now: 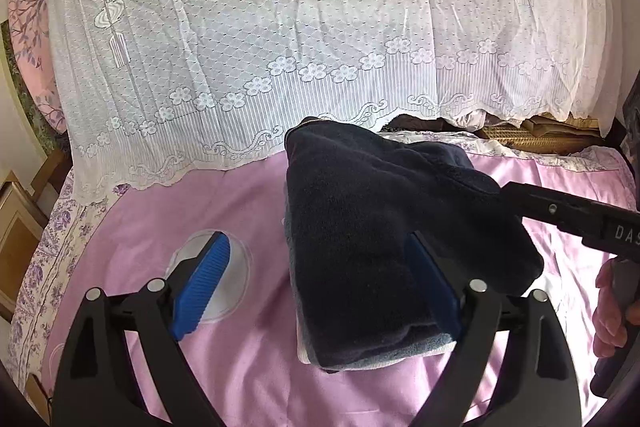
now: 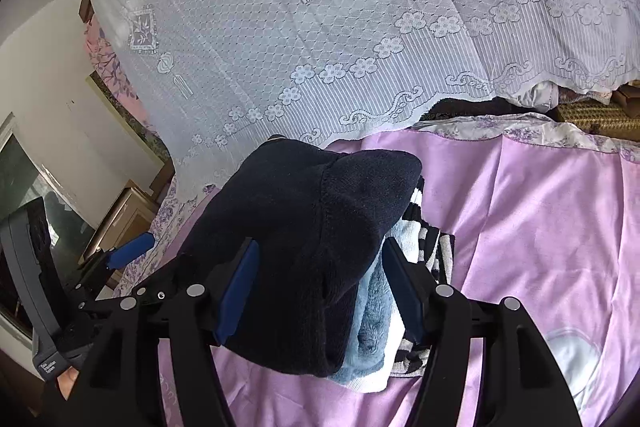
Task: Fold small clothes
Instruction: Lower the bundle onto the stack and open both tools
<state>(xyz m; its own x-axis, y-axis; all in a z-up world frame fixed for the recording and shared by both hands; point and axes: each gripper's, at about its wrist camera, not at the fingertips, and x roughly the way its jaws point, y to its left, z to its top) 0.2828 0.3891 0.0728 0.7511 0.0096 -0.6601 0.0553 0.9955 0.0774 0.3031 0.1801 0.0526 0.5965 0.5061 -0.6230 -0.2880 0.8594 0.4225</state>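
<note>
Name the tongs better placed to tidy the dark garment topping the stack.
Probably right. The right tongs straddle the dark garment centrally, open with a finger on each side. The left tongs sit offset, with one finger over the bare pink cover.

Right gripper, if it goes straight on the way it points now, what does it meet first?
Most likely the dark navy folded cloth topping the stack: it lies between the open jaws of the right gripper, dead ahead. Depth is hard to judge.
</note>
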